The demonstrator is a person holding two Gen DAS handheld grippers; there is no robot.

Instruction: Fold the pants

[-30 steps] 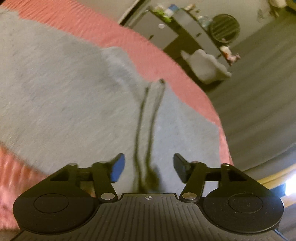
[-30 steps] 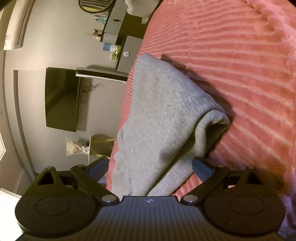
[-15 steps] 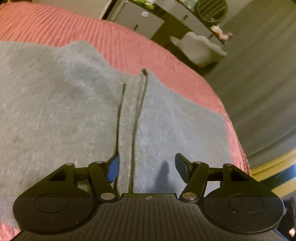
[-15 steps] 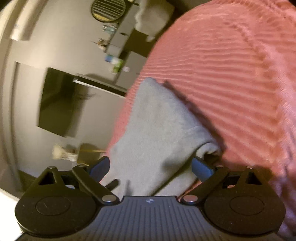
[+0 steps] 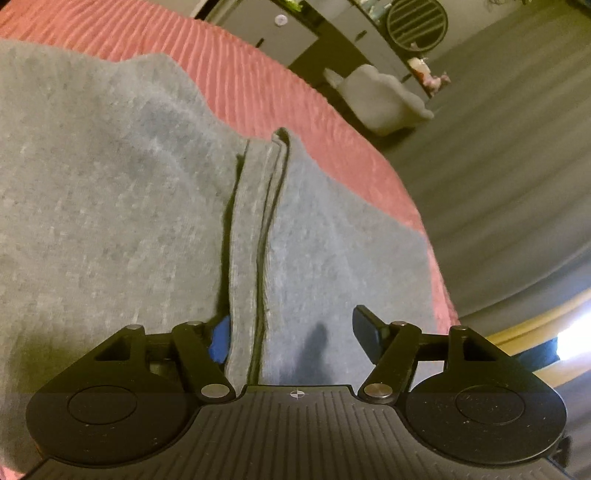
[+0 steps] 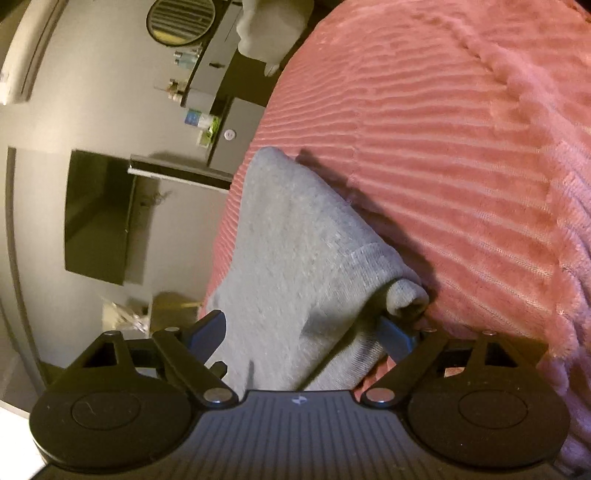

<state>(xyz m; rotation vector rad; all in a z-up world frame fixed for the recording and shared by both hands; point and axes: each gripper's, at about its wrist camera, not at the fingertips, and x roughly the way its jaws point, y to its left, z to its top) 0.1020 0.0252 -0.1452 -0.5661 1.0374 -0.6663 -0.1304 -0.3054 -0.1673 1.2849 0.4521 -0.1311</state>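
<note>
Grey pants (image 5: 110,206) lie spread on a pink ribbed bedspread (image 5: 258,85). In the left wrist view a layered hem edge (image 5: 258,229) runs up the middle of the cloth. My left gripper (image 5: 291,338) is open just over the cloth, its left finger partly hidden under the edge. In the right wrist view a folded end of the pants (image 6: 306,266) with a rolled corner (image 6: 406,295) lies between the fingers of my open right gripper (image 6: 303,332).
The bed's edge (image 5: 439,295) drops off at the right in the left wrist view. Beyond it stand a dark dresser (image 5: 295,33), a round mirror (image 5: 417,22) and a pale armchair (image 5: 376,99). A dark TV (image 6: 99,214) hangs on the wall.
My left gripper has moved forward and down onto the pants, its left finger slipping under the hem edge. My right gripper has moved closer around the folded end. Both stay open.
</note>
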